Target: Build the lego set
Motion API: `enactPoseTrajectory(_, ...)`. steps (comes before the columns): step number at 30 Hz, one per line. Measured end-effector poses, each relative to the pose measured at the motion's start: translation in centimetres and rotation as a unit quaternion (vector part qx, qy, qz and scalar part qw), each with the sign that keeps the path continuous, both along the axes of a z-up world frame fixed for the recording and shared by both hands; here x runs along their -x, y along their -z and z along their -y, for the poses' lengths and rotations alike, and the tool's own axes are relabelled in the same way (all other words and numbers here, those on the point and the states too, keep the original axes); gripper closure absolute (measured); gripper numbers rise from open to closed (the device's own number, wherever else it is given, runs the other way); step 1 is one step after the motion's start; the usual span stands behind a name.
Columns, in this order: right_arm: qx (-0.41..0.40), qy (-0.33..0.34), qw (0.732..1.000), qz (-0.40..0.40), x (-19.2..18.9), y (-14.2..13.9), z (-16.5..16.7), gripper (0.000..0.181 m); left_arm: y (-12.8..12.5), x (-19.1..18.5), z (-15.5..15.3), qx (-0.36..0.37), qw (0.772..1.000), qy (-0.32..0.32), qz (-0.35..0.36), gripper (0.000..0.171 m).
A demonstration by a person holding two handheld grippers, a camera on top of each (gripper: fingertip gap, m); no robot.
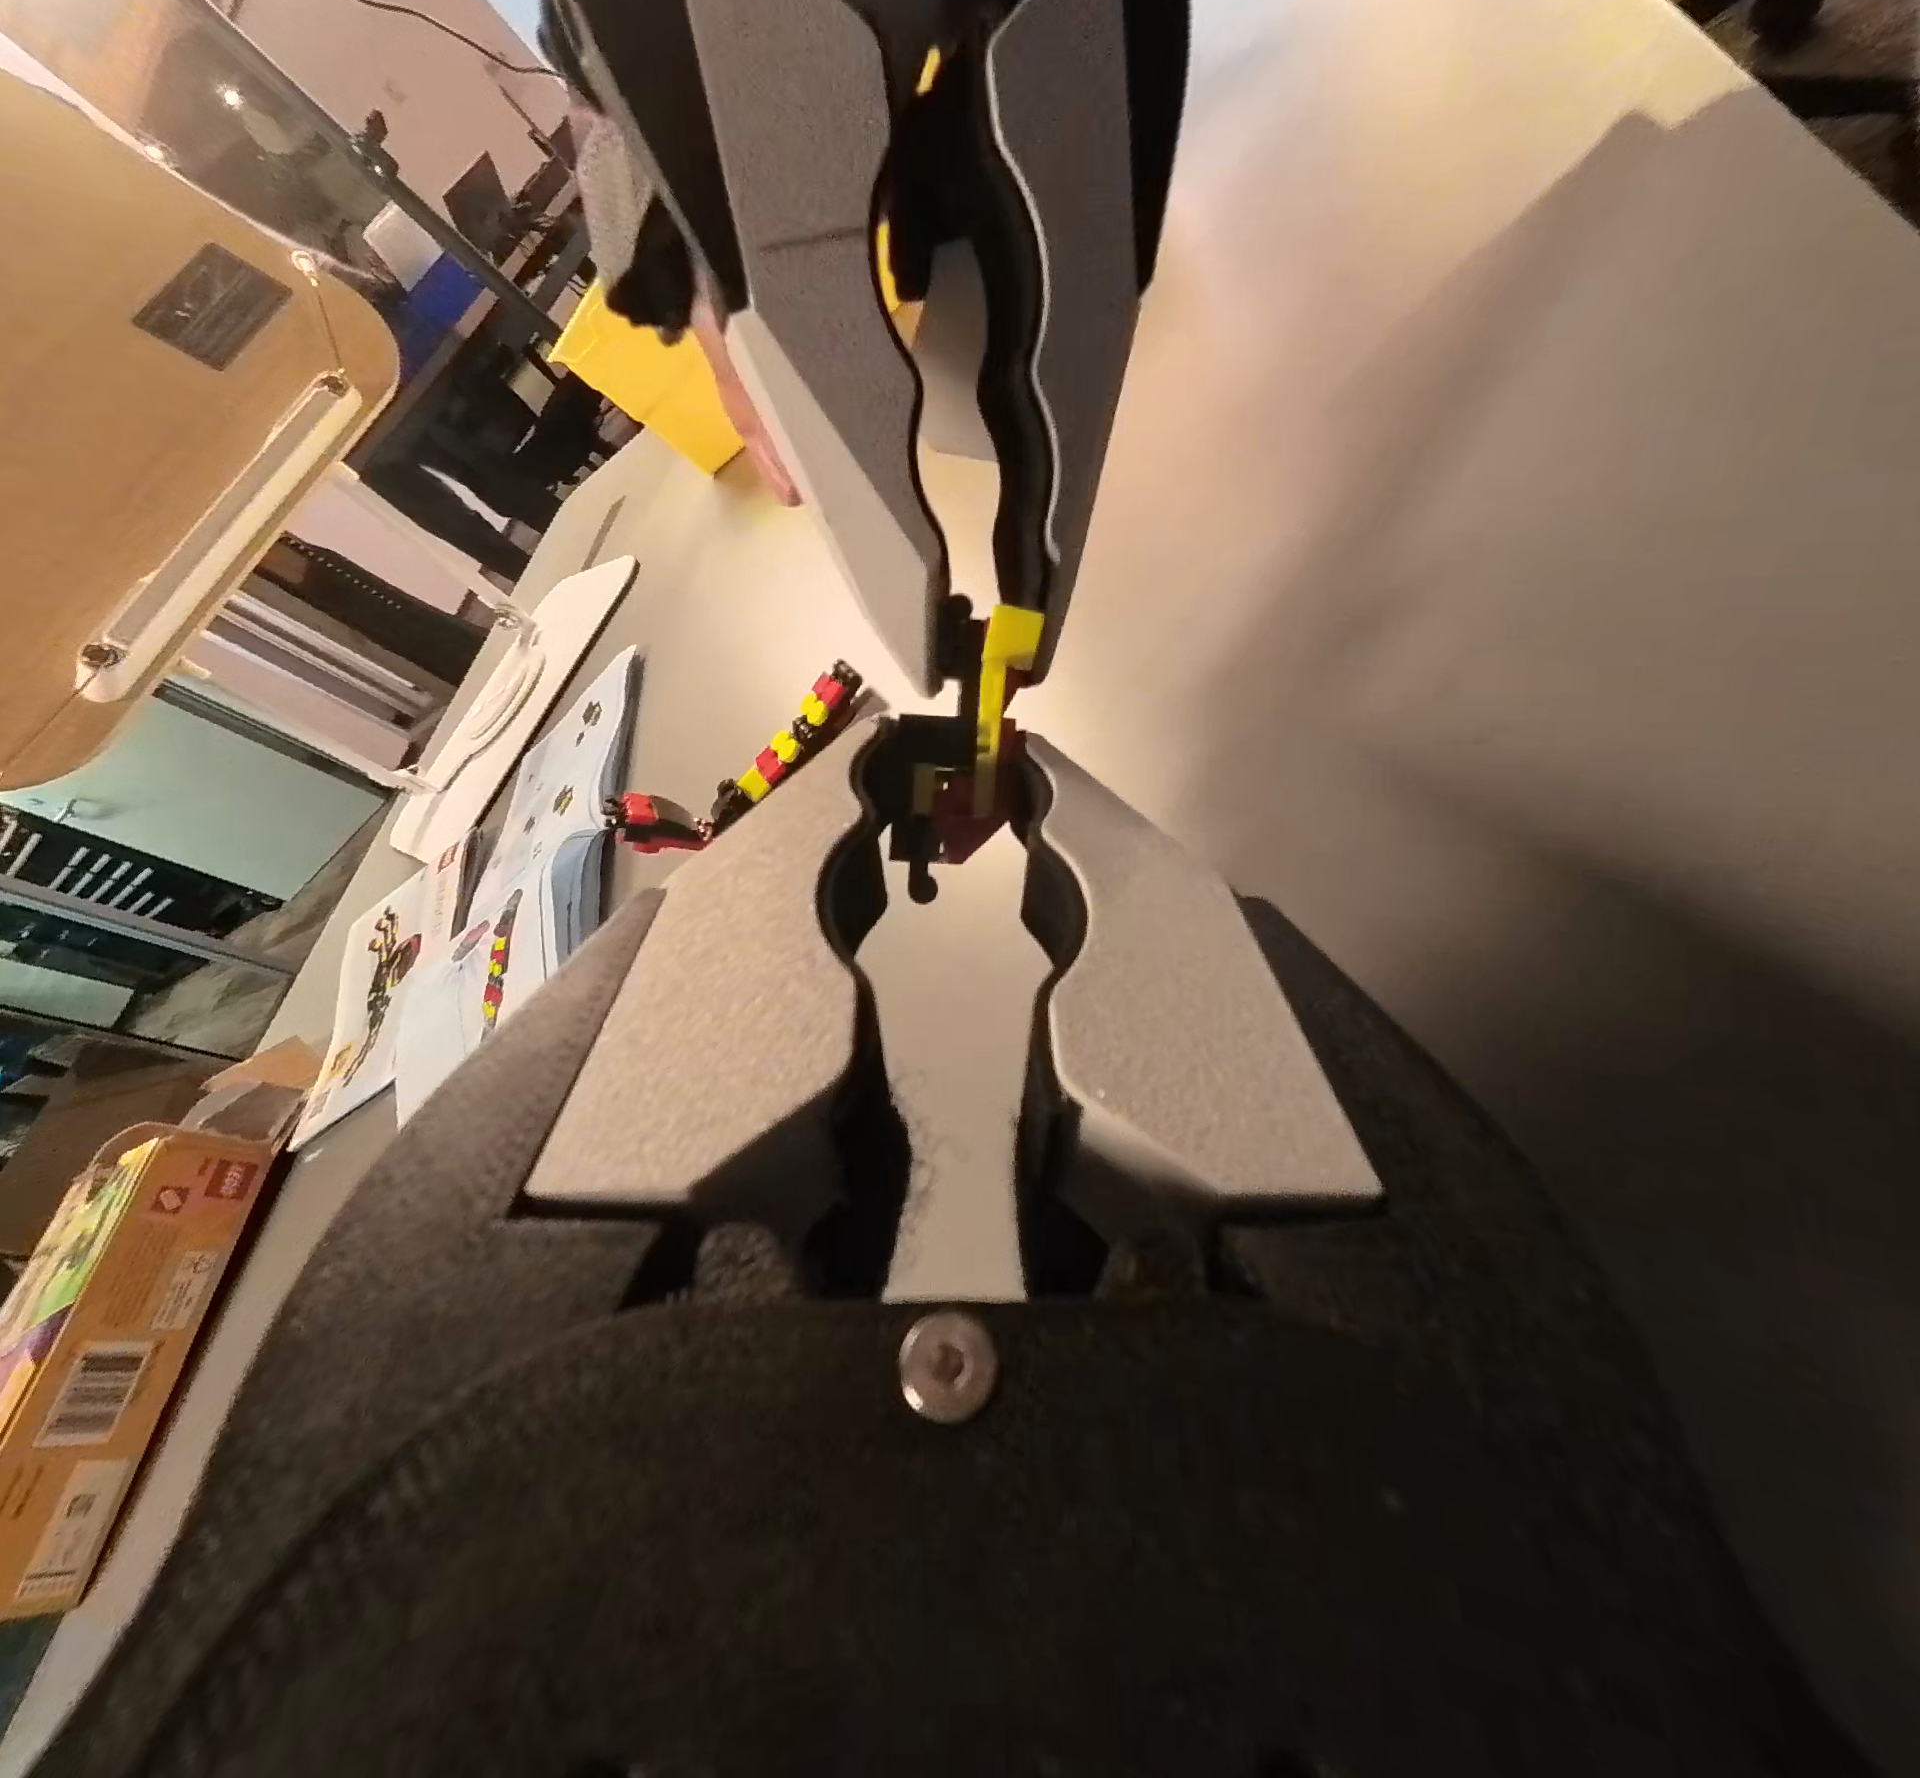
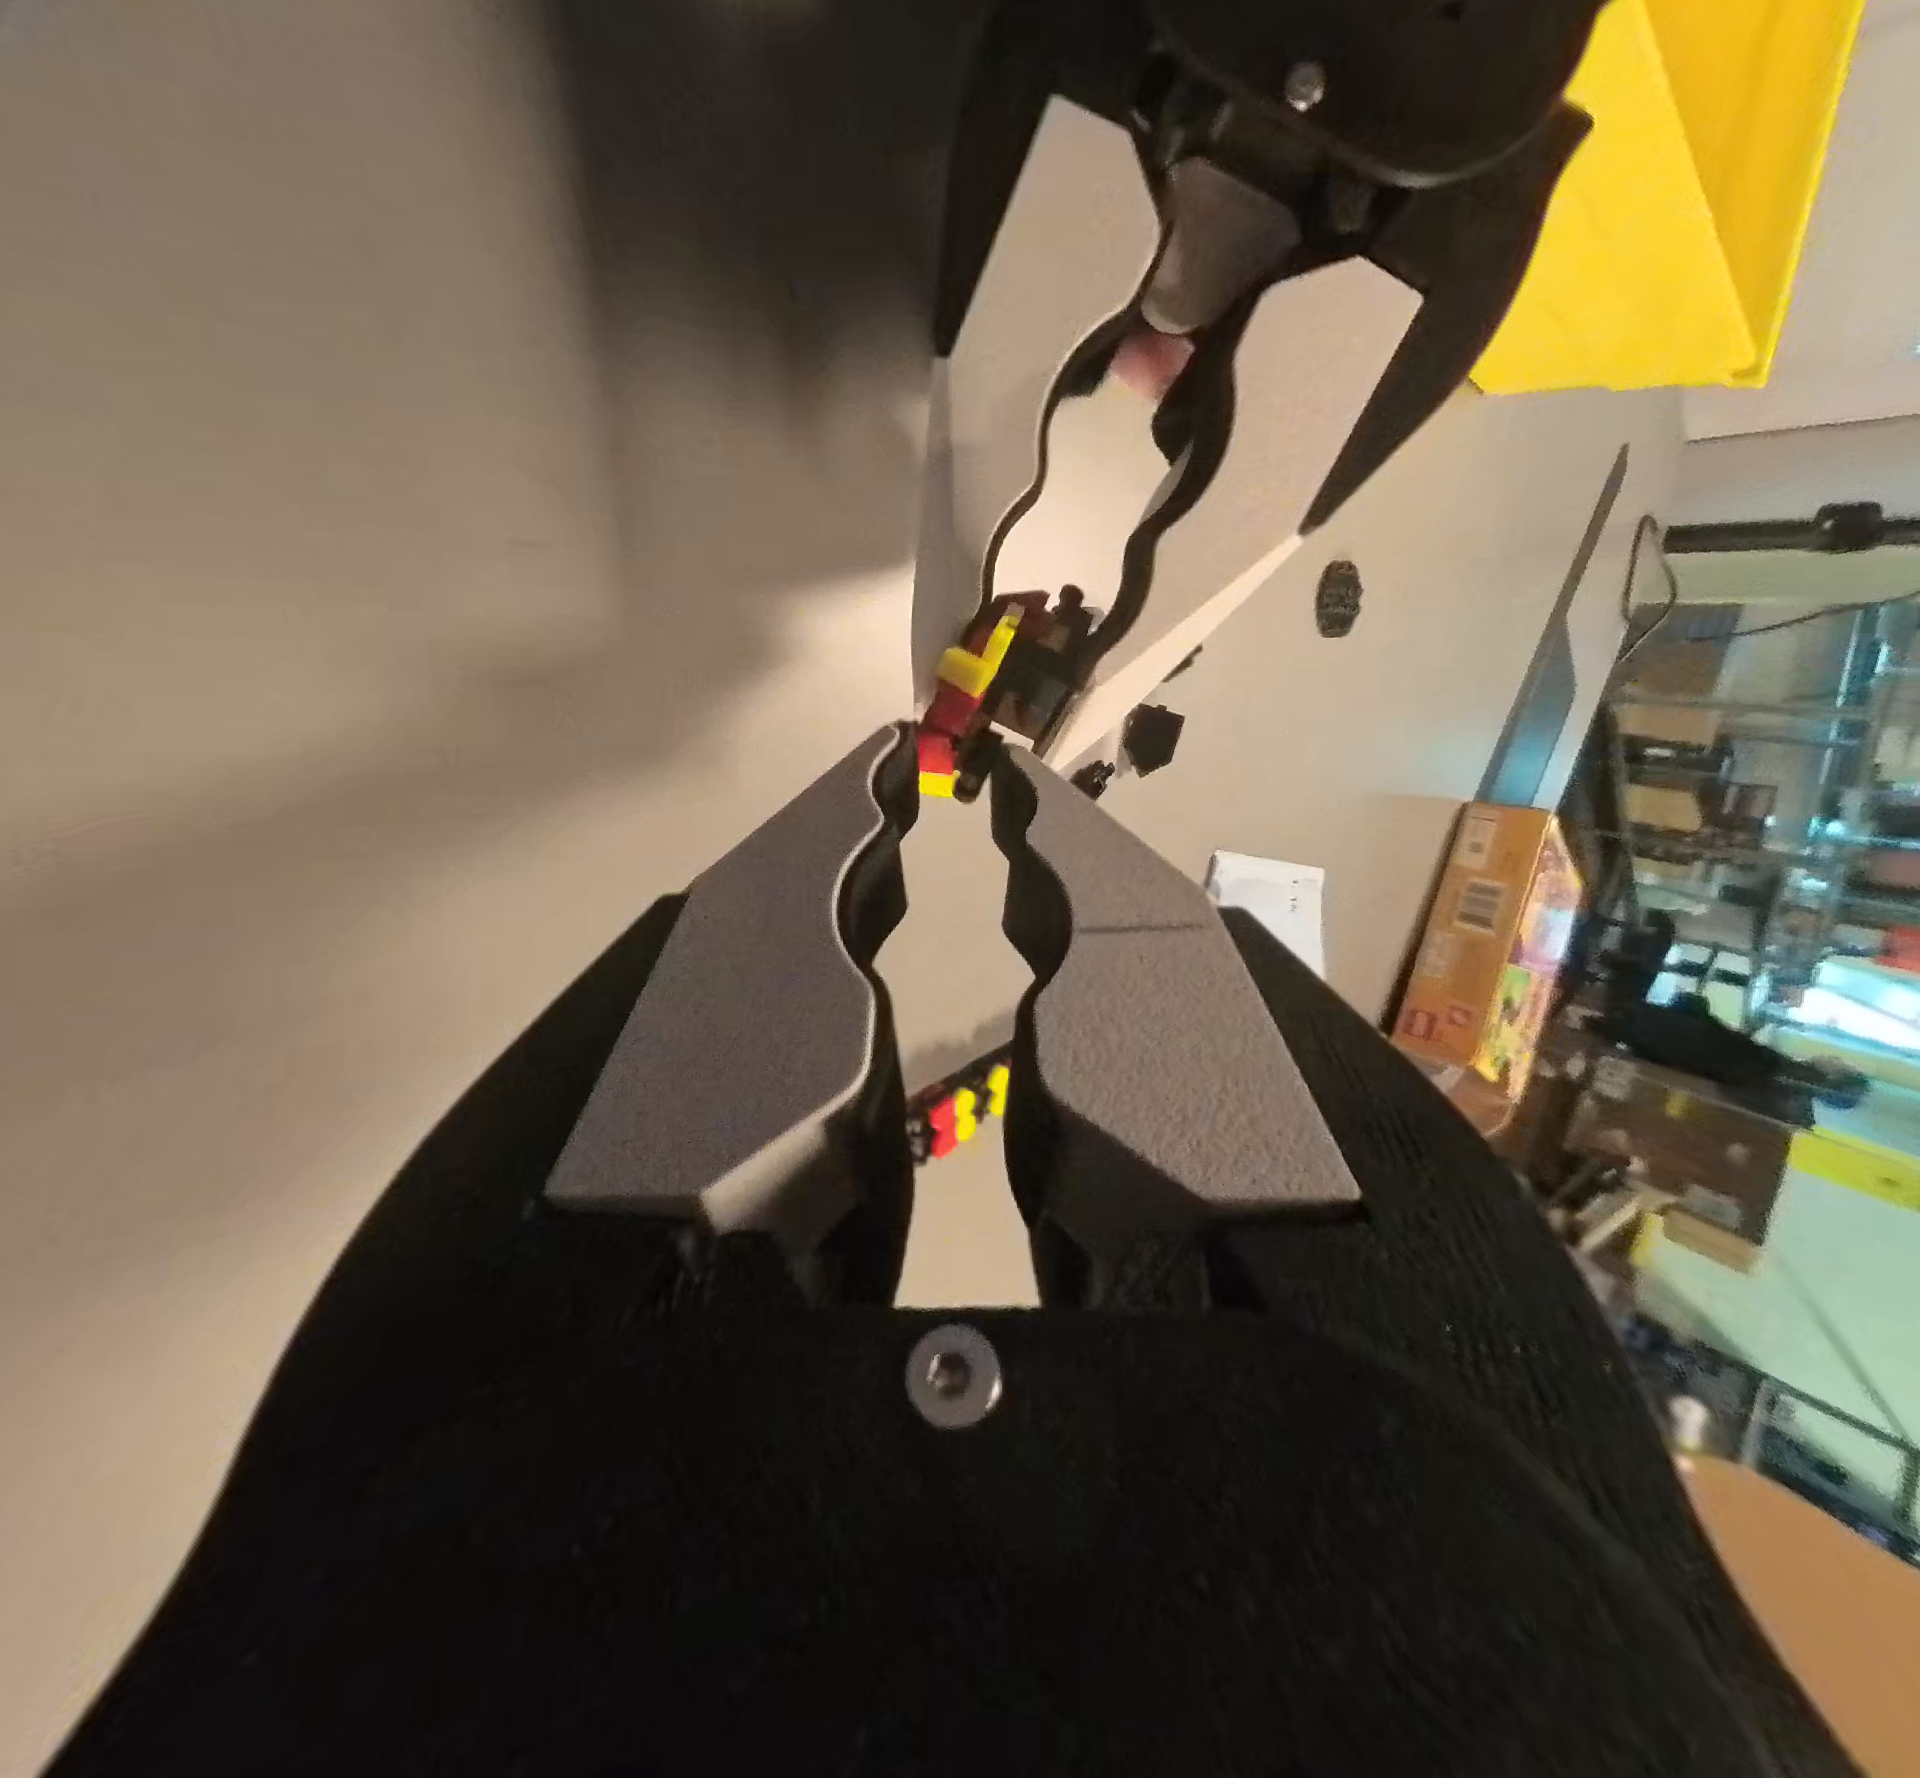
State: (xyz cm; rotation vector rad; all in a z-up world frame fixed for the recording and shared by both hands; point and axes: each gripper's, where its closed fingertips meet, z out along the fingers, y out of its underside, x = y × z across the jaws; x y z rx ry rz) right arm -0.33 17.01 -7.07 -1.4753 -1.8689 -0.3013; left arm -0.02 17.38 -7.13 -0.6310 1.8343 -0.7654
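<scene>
- Red, yellow and black bricks form a small lego sub-assembly [image 1: 951,772], held in the air above the pale desk [image 1: 1455,585], between both tools.
- Left tongs [image 1: 951,757] are clenched on its dark lower part; right tongs [image 2: 951,772] are clenched on its red and yellow end.
- Its long axis runs tip to tip, so the two tongs face each other head on, equally near.
- A striped lego strip [image 1: 795,741] lies on the desk beside the instruction booklet [image 1: 561,793].
</scene>
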Motion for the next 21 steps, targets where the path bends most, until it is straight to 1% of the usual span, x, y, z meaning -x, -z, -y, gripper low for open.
enactPoseTrajectory(3, 0.028, 0.034, 0.998, -0.034, 0.0, -0.1, -0.1, 0.17, 0.0, -0.1, -0.1, 0.0, 1.0, -0.007, 0.003, 0.152)
enactPoseTrajectory(8, 0.023, 0.063, 0.997, -0.046, -0.3, -0.2, -0.7, 0.17, 0.0, -0.3, -0.6, -0.015, 0.999, -0.029, 0.014, 0.152)
enactPoseTrajectory(12, 0.031, 0.089, 0.993, -0.067, -0.3, -0.6, -1.0, 0.17, -0.3, -0.4, -0.8, -0.008, 0.999, -0.038, 0.022, 0.152)
enactPoseTrajectory(15, 0.054, 0.104, 0.989, -0.092, -0.2, -0.9, -1.0, 0.171, -0.5, -0.4, -0.8, -0.013, 0.999, -0.04, 0.031, 0.152)
enactPoseTrajectory(18, 0.072, 0.116, 0.984, -0.119, -0.1, -1.4, -1.0, 0.171, -0.8, -0.4, -0.7, 0.003, 0.999, -0.038, 0.037, 0.153)
enactPoseTrajectory(21, 0.087, 0.12, 0.98, -0.136, 0.0, -1.7, -1.0, 0.171, -1.1, -0.4, -0.7, 0.004, 0.998, -0.039, 0.045, 0.153)
